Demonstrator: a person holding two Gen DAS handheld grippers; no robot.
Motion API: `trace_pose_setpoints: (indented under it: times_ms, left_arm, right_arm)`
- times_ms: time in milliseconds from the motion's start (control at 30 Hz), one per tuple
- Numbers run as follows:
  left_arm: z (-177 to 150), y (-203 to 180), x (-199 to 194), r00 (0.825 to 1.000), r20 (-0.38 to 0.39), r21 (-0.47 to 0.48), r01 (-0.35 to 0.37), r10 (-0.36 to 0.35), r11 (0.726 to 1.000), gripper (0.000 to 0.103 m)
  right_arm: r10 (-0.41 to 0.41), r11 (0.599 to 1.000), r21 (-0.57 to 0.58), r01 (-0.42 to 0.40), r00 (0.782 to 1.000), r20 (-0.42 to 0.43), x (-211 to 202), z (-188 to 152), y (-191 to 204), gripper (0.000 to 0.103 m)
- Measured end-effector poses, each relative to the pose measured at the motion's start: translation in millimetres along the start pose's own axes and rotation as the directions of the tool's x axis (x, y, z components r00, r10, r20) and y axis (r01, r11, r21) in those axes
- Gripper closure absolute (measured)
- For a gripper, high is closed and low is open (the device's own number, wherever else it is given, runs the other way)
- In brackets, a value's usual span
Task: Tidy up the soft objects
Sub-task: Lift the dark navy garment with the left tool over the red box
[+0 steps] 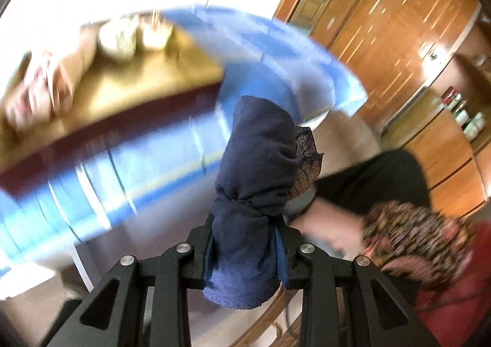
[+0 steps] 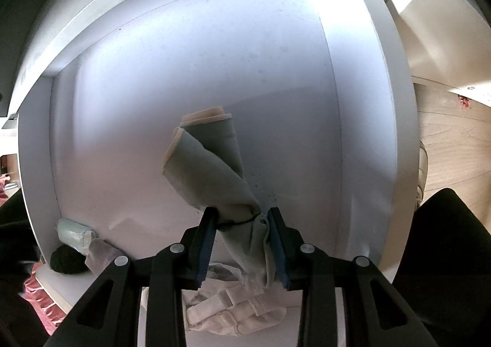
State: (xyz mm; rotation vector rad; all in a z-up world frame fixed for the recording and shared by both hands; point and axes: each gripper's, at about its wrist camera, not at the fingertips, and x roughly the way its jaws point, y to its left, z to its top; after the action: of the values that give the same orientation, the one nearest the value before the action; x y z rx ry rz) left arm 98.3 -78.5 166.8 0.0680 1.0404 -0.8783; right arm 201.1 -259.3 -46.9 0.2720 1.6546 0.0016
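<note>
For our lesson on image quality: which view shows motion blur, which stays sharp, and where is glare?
Left wrist view: background smeared, white glare at top, yet the navy sock bundle in the left hand-held gripper is sharp. Right wrist view: sharp throughout; bright patch on the white drawer wall, fisheye-bent edges.

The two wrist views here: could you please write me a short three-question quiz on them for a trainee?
1. True or false: the left gripper is empty.
2. Multiple choice: the grey-green bundle in the right gripper hangs over (a) a wooden table, (b) a white drawer, (c) a red basket.
3. Short answer: which items already lie in the drawer's near left corner?

Key
1. False: its jaws are shut on a navy rolled bundle.
2. b.
3. A pale mint roll and a black roll, beside each other; a white garment lies below the right gripper.
</note>
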Motion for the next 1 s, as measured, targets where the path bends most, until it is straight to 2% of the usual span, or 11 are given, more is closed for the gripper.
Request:
trace_pose_setpoints:
  times_ms: [100, 200, 267, 400, 467, 567, 600, 767, 867, 1000]
  left_arm:
    - [35, 2, -17, 0.998, 0.059, -0.029, -0.003, 0.005, 1.0, 0.071]
    - [69, 14, -23, 0.994, 0.103, -0.108, -0.022, 0.033, 0.994, 0.071]
    - [89, 26, -16, 0.994, 0.103, -0.173, -0.03, 0.048, 0.984, 0.071]
    - [123, 65, -4, 0.994, 0.066, -0.333, -0.061, 0.088, 0.941, 0.071]
    - [127, 71, 12, 0.995, 0.042, -0.356, -0.074, 0.096, 0.931, 0.071]
    - [134, 87, 38, 0.996, -0.012, -0.44, -0.088, 0.092, 0.894, 0.071]
    - [134, 88, 45, 0.996, -0.023, -0.449, -0.087, 0.086, 0.889, 0.071]
    - [141, 95, 62, 0.993, -0.063, -0.499, -0.12, 0.102, 0.858, 0.07]
    - [146, 99, 75, 0.994, -0.074, -0.537, -0.111, 0.085, 0.836, 0.07]
    - [145, 100, 86, 0.99, -0.11, -0.561, -0.137, 0.091, 0.816, 0.06]
  right_arm:
    - [0.002, 1.0, 0.003, -0.002, 1.0, -0.001, 0, 0, -1, 0.069]
    - [0.011, 1.0, 0.017, -0.011, 1.0, -0.006, 2, -1, -5, 0.069]
    - [0.017, 0.999, 0.027, -0.017, 1.0, -0.006, 4, 0, -7, 0.069]
    - [0.019, 0.999, 0.028, -0.019, 1.0, -0.005, 7, 1, -8, 0.069]
    - [0.03, 0.999, 0.034, -0.03, 1.0, -0.002, 6, 1, -9, 0.069]
    - [0.04, 0.999, 0.038, -0.039, 0.999, -0.003, 7, 2, -11, 0.069]
    - [0.041, 0.998, 0.04, -0.041, 0.999, -0.004, 7, 2, -12, 0.069]
    - [0.044, 0.998, 0.043, -0.044, 0.999, -0.009, 7, 2, -15, 0.069]
    - [0.043, 0.998, 0.04, -0.043, 0.999, -0.01, 8, 2, -15, 0.069]
    - [0.043, 0.998, 0.041, -0.043, 0.999, -0.011, 6, 3, -16, 0.069]
